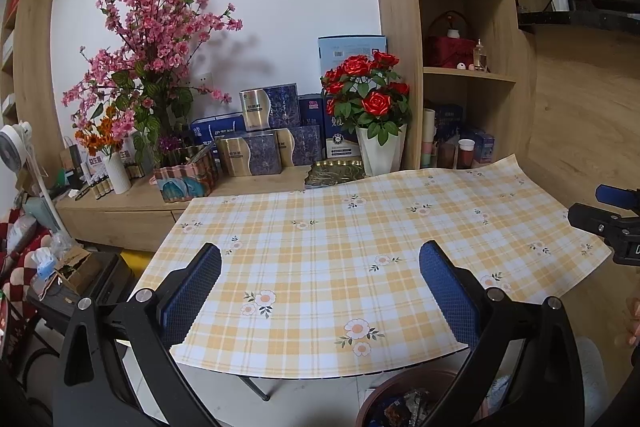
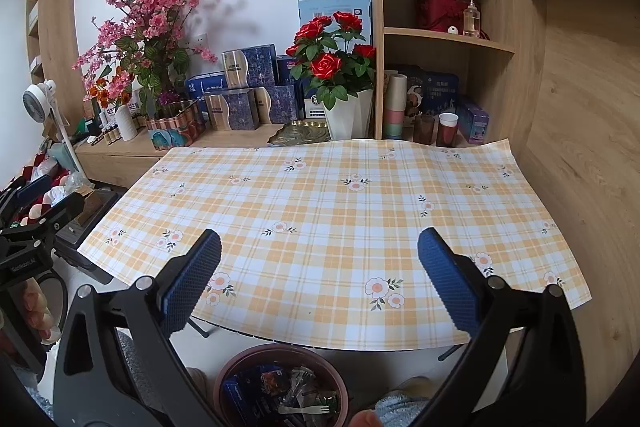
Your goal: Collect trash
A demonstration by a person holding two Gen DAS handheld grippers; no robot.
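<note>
While tablecloth (image 2: 332, 211) bare, both tools (image 1: 320, 291) (image 2: 320, 283) gape.

Tablecloth (image 2: 320, 211) surface free; boxes (image 2: 240, 103), rose pot (image 2: 352, 115) crowd far edge (against shelf (image 2: 440, 35)); bin (image 2: 280, 383) below near edge.

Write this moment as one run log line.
left tool: open, empty | right tool: open, empty | checked floral tablecloth: bare | round brown bin: holds wrappers
</note>
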